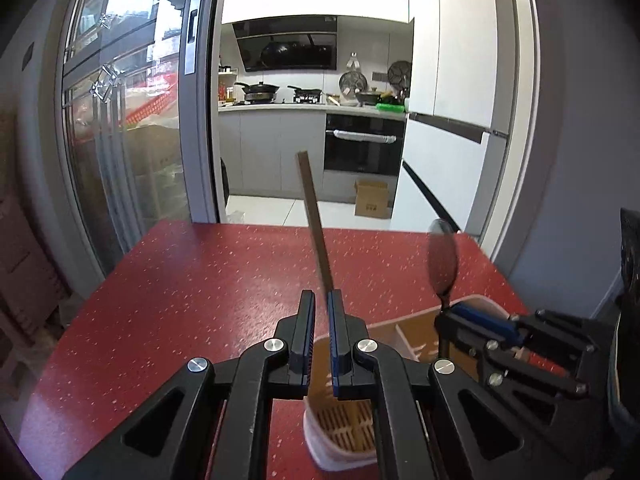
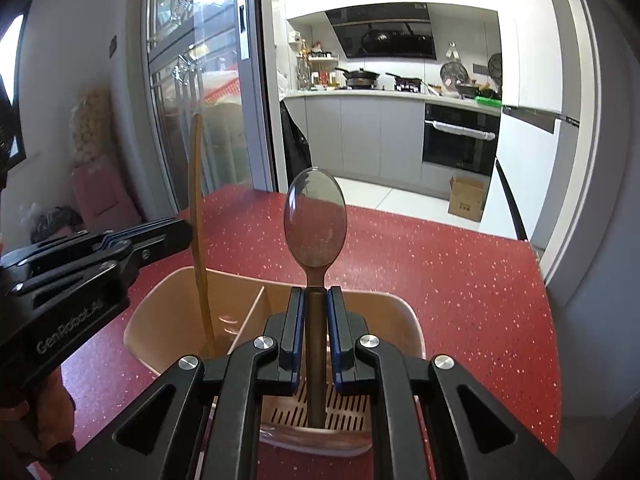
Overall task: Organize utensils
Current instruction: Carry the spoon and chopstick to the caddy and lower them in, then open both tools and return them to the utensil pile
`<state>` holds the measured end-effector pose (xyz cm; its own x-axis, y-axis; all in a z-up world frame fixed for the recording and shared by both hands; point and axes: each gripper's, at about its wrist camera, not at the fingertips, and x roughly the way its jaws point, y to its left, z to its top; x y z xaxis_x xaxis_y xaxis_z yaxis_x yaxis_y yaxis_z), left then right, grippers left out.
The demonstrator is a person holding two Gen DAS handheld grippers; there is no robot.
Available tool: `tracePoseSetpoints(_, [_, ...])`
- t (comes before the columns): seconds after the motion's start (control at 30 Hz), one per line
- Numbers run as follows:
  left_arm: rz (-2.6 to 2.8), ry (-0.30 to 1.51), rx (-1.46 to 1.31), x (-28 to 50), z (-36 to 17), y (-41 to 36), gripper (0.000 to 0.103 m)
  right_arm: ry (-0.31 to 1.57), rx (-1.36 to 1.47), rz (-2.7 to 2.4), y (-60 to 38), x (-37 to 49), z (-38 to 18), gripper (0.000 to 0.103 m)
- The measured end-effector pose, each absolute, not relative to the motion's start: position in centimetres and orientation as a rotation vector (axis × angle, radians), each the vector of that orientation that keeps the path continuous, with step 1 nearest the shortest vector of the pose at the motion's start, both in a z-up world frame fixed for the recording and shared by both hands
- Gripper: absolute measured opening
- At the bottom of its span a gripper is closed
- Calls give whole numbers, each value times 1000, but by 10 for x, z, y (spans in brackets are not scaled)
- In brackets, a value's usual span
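Observation:
A beige utensil holder with a divider and a slotted bottom stands on the red table; it also shows in the left wrist view. My left gripper has a brown chopstick between its jaws, which stand slightly apart; the stick leans with its lower end inside the holder's left compartment. My right gripper is shut on the handle of a brown spoon, bowl up, its handle end down in the right compartment. The right gripper and the spoon also show in the left wrist view.
The red speckled table ends at a far edge facing a kitchen doorway. A glass sliding door stands to the left, a white fridge to the right. A cardboard box sits on the kitchen floor.

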<state>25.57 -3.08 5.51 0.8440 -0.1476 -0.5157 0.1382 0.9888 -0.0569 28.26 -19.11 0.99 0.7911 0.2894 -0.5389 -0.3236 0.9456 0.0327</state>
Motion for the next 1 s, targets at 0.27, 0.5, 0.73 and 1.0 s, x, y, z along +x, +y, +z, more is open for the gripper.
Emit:
tracePoseSetpoints(0.27, [-134, 559, -28, 231, 68, -20, 35, 571, -41, 335, -196, 267, 26, 46])
tracePoseSetpoints(0.5, [-133, 590, -28, 189, 70, 4, 35, 646, 42, 355, -215, 230, 42, 51])
tracePoseSetpoints(0.73, [-135, 683, -8, 151, 40, 23, 35, 824, 83, 330, -234, 188, 12, 52])
tracePoseSetpoints(1.0, [-136, 767, -40, 119, 1, 33, 103, 991, 104, 289, -248, 149, -30, 53])
